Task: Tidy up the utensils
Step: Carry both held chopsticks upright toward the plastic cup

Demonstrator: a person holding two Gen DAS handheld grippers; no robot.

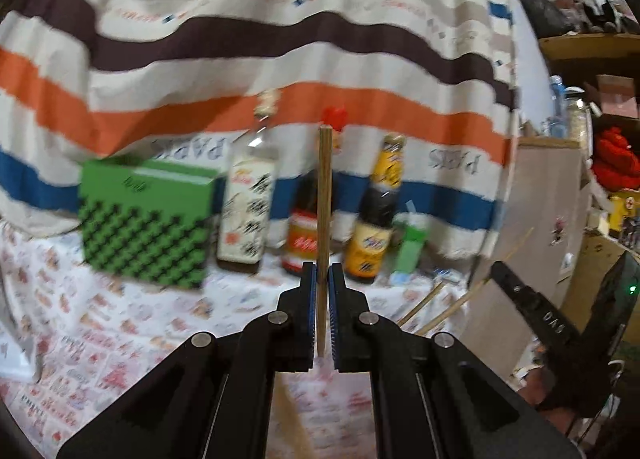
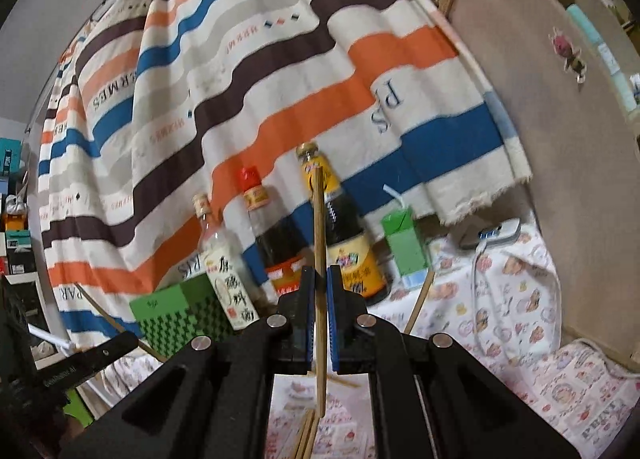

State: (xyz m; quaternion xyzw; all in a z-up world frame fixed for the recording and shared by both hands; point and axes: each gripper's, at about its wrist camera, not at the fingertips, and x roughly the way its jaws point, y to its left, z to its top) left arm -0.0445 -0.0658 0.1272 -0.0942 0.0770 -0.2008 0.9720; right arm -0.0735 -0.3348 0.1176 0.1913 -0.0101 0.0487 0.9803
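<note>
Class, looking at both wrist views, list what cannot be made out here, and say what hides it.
- Left wrist view: bottle labels unreadable, motion blur.
- Left wrist view: inside of the green box, hidden by its own front wall.
- Right wrist view: lower end of the chopstick, behind the right hand-held gripper.

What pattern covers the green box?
Black houndstooth-like checks on the green box, clearest in the left wrist view.

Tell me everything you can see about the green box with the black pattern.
The green box stands upright on the printed tablecloth, left of the clear bottle, in front of the striped cloth. Its front carries a black repeating pattern, and a small dark mark sits near its plain green top. It looks like cardboard. Neither gripper touches it.
</note>
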